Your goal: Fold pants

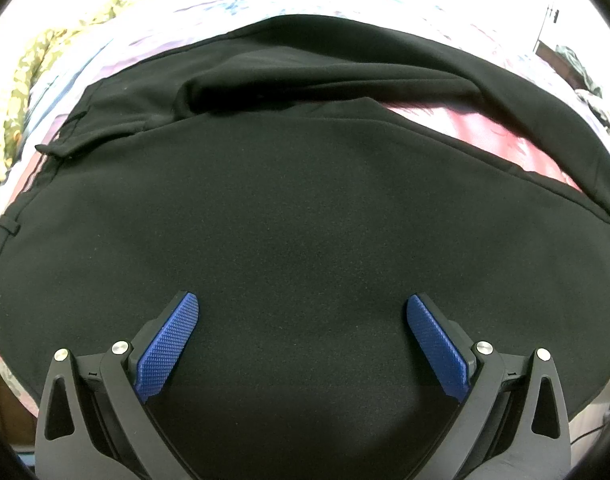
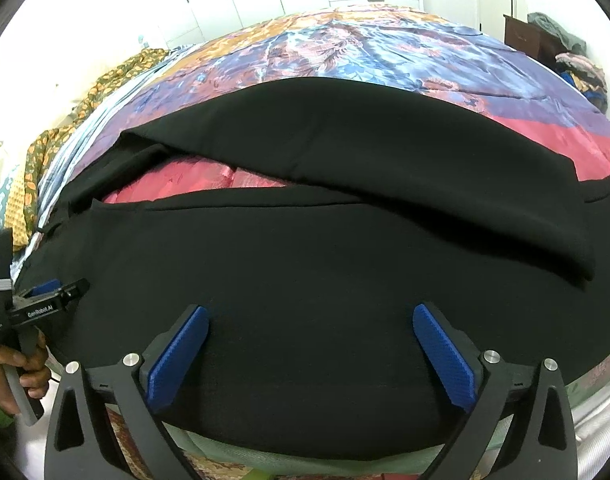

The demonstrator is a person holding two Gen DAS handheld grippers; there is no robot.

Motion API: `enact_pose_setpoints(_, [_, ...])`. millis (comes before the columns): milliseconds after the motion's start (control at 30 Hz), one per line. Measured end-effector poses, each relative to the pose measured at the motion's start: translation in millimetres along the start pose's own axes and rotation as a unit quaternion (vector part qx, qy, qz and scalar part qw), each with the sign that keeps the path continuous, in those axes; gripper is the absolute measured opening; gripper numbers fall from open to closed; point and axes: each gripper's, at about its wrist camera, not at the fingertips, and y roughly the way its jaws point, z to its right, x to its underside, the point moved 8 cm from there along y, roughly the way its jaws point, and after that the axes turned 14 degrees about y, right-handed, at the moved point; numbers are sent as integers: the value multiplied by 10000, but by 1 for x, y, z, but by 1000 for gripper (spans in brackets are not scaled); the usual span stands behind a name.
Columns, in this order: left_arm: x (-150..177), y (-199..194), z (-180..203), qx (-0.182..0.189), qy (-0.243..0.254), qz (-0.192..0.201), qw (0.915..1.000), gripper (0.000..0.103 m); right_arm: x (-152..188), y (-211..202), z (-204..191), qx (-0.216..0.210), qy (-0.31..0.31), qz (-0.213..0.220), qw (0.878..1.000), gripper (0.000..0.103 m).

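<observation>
Both the left gripper (image 1: 302,308) and right gripper (image 2: 310,318) hover fingers apart over the black pants (image 2: 305,272); pinch the near edge evenly before folding.

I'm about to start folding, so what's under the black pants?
The pants lie on a patterned bedspread; its red part shows in the gap between the legs. Whatever lies directly beneath the fabric is covered and can't be seen.

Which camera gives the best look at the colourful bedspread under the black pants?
The right wrist view: the bedspread spreads wide beyond the pants. The left wrist view shows only washed-out strips and a red patch.
</observation>
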Motion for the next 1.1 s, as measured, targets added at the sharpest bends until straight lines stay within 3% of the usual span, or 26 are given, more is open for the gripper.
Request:
enact_pose_setpoints(633, [0, 0, 1, -3, -1, -3, 10000, 102, 1, 0, -1, 55, -49, 45, 10000, 103])
enact_pose_setpoints(1100, [0, 0, 1, -10, -2, -3, 10000, 102, -4, -7, 2, -218, 309, 104, 9992, 103])
